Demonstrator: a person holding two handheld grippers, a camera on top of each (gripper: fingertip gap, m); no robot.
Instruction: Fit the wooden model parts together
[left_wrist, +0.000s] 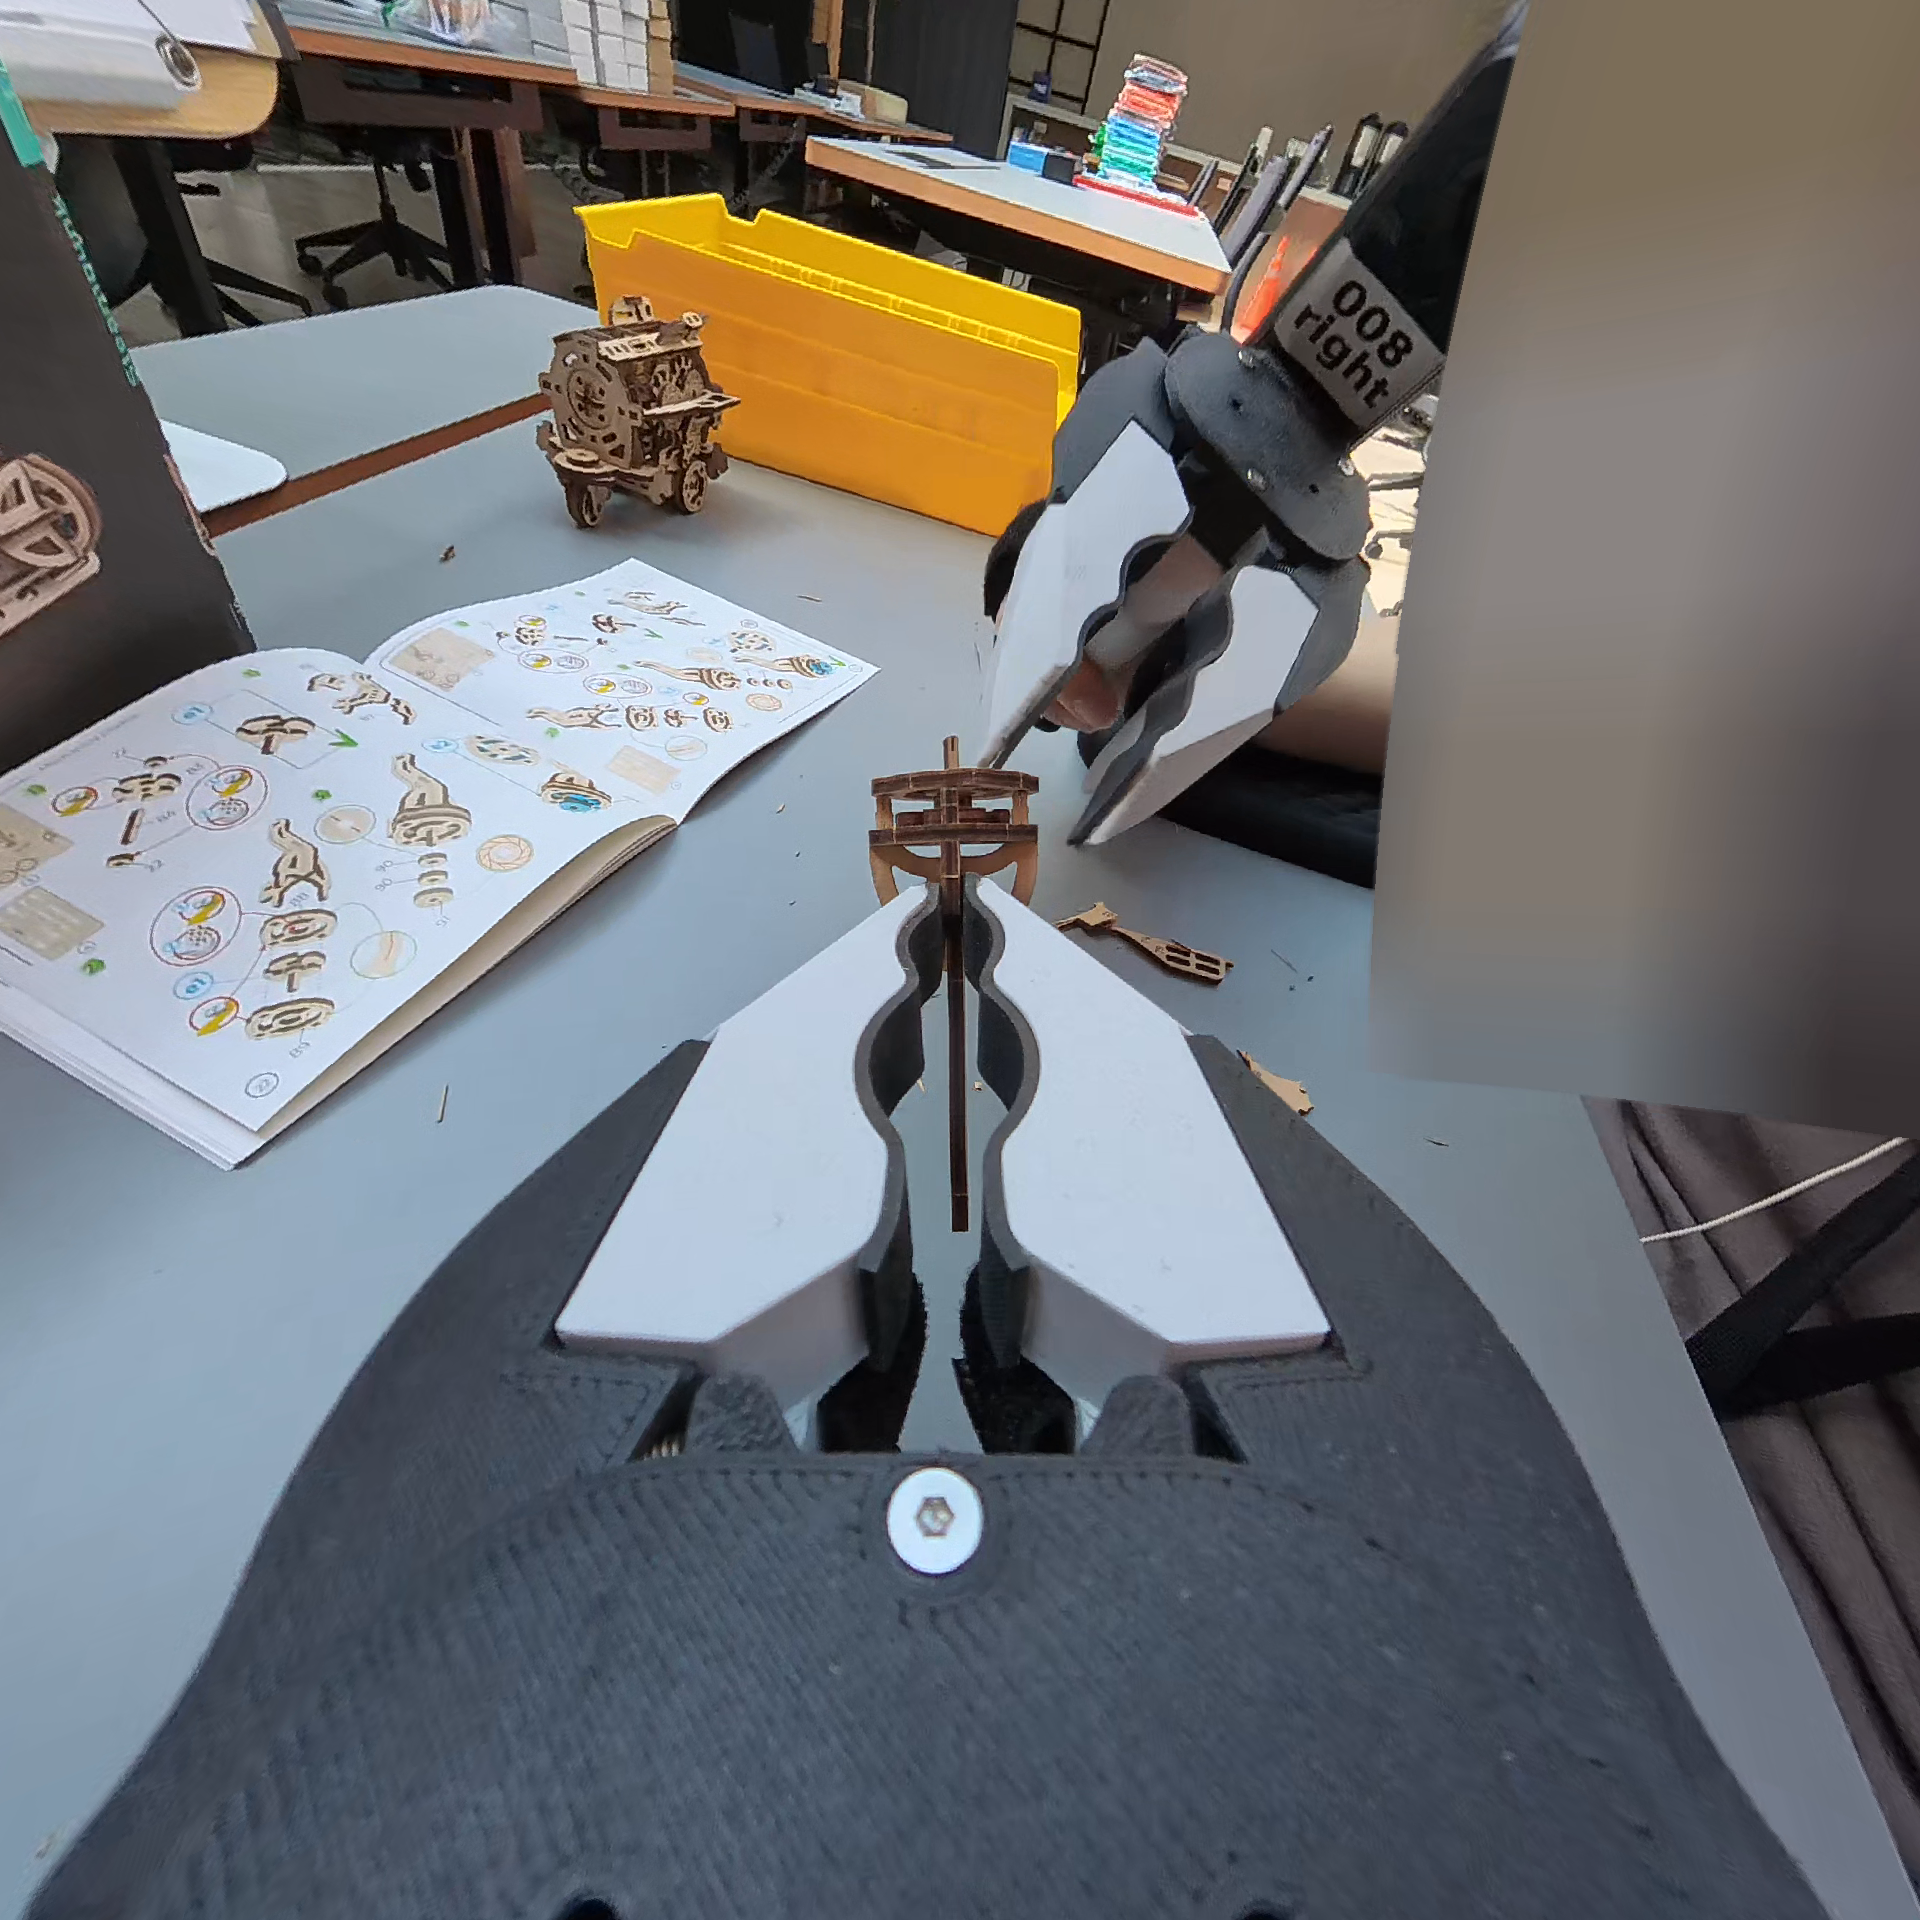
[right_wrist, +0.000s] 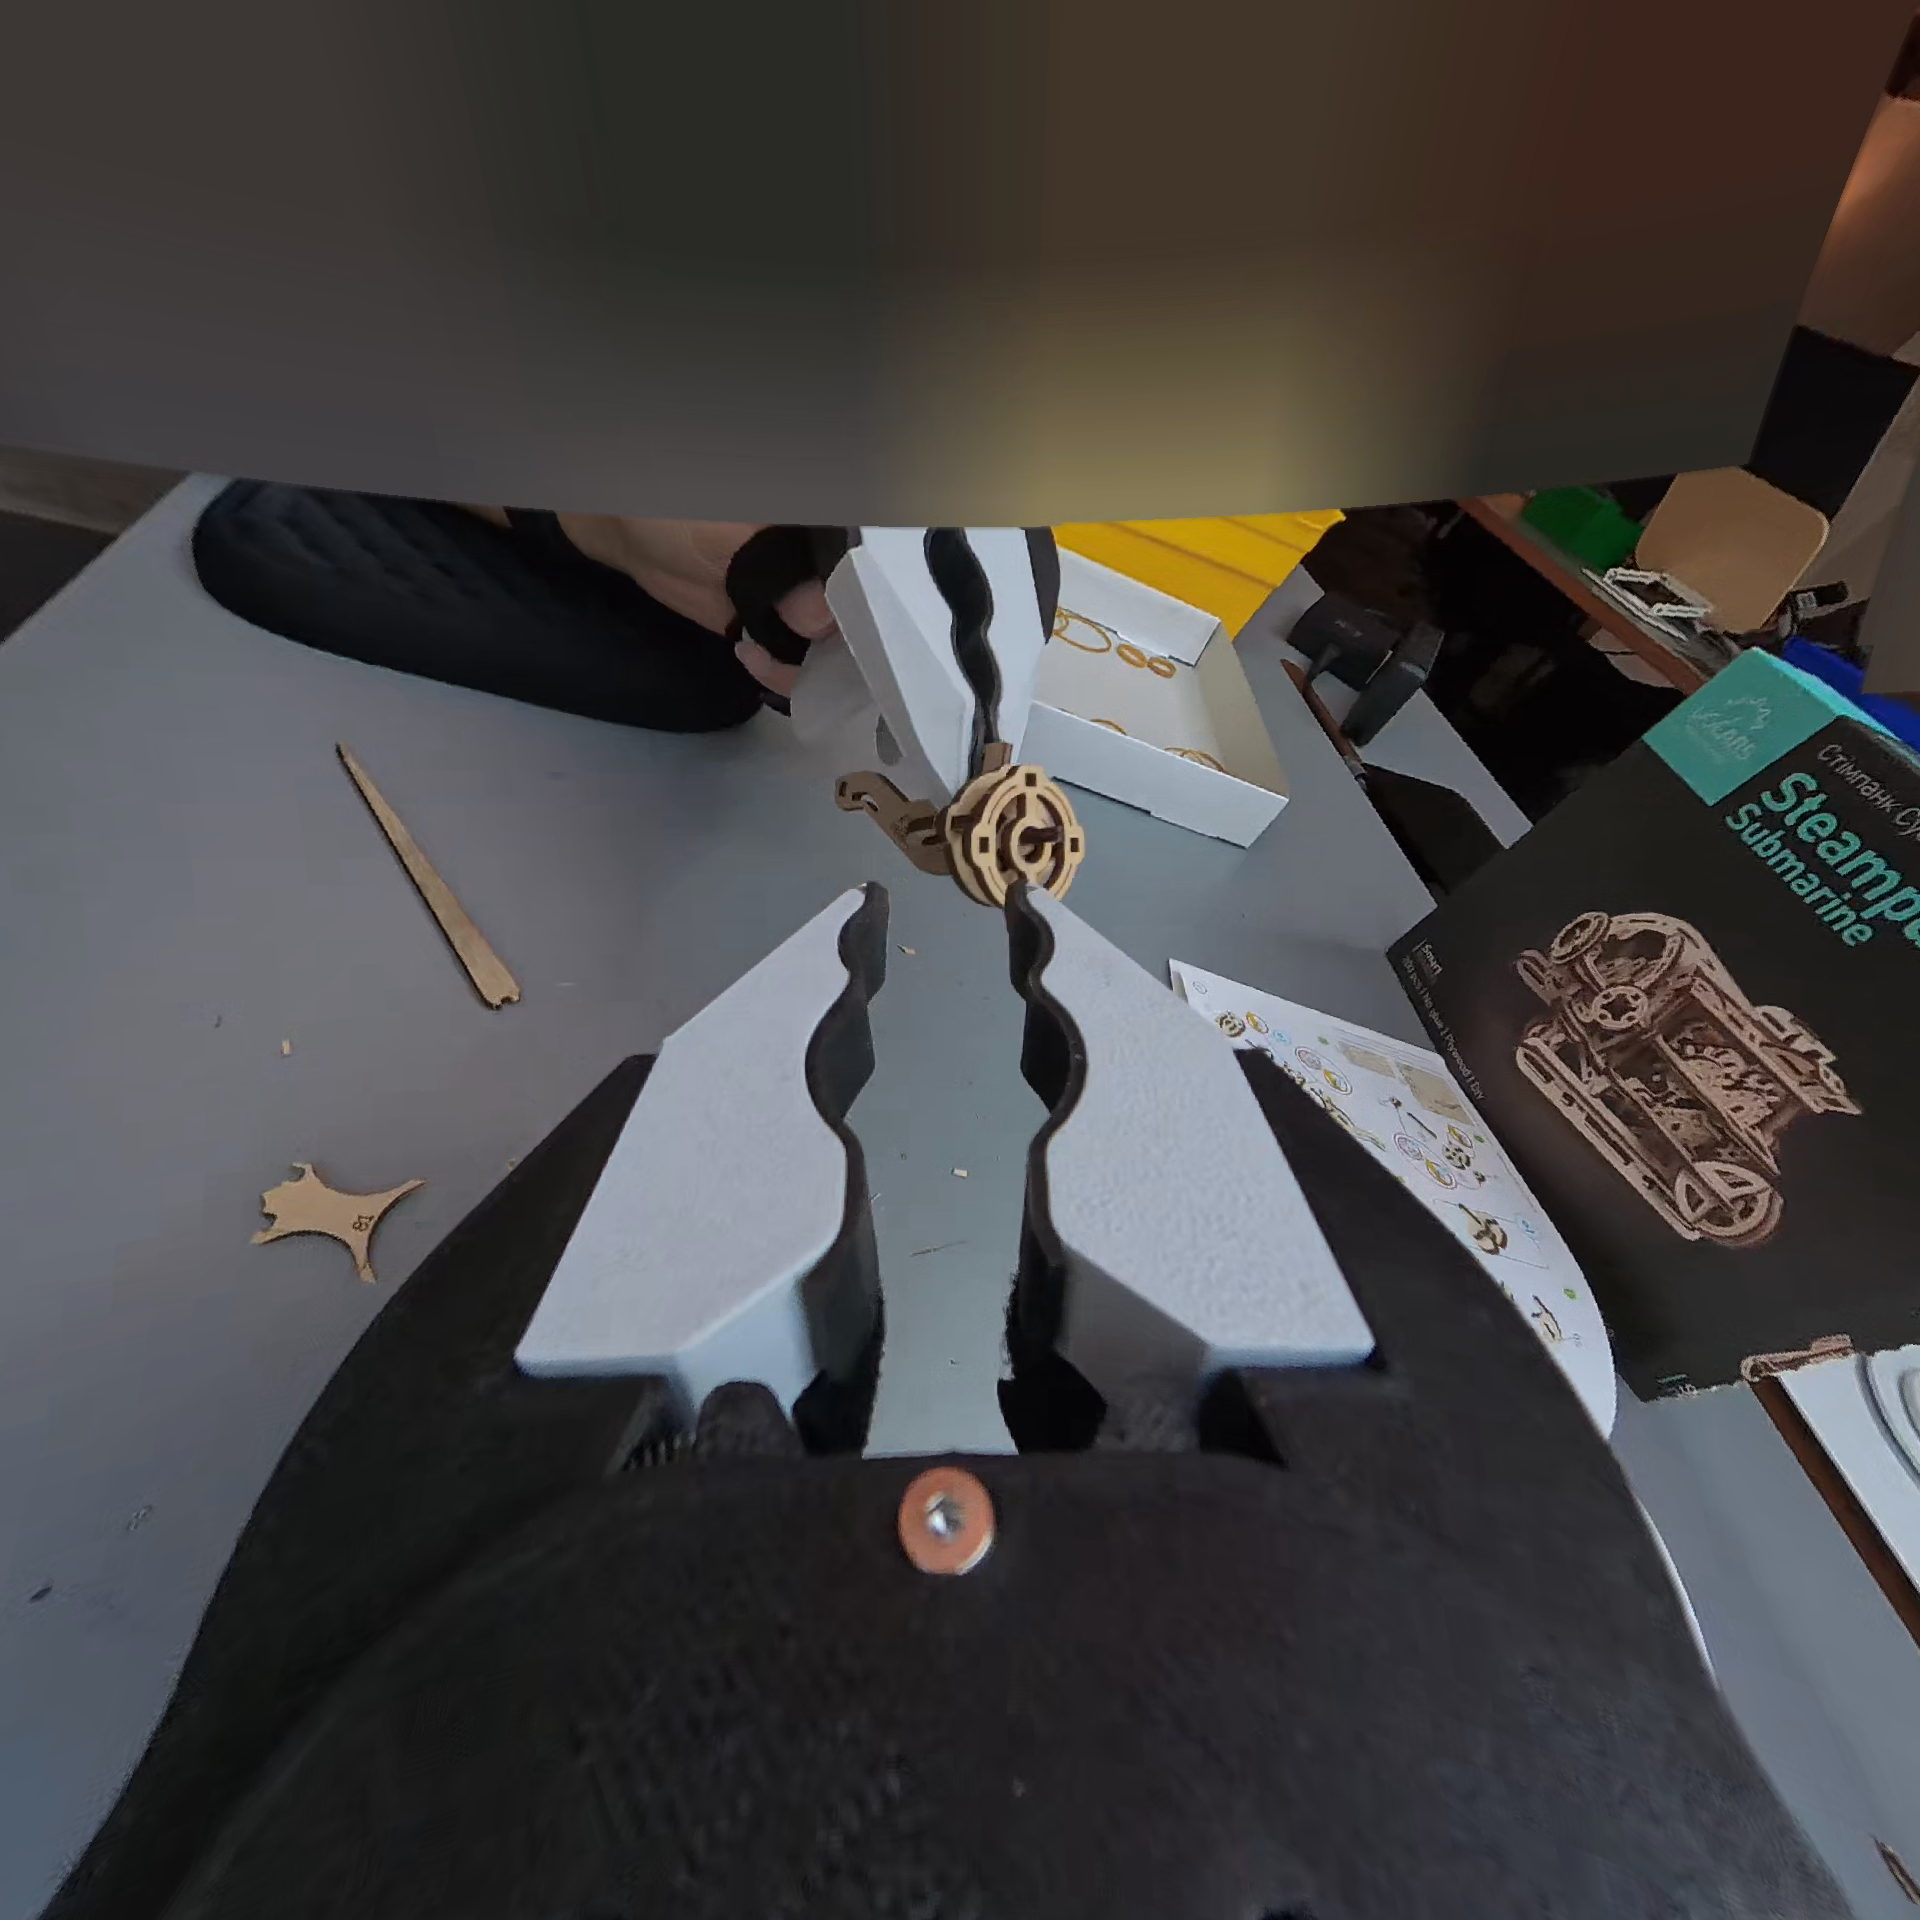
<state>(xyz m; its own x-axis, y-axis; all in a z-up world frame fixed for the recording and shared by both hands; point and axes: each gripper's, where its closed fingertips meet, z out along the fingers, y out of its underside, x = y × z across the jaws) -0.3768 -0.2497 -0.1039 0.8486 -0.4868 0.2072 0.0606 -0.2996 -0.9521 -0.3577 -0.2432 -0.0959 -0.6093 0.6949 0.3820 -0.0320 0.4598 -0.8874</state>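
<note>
the left gripper pinches the thin, light, brittle wooden piece by its flat stem above the table; the right gripper hangs empty, narrowly parted, tip touching its round end

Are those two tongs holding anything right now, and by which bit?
The left tongs are shut on the small round wooden model assembly, pinching its thin flat stem below the round part. The right tongs are open and hold nothing.
</note>
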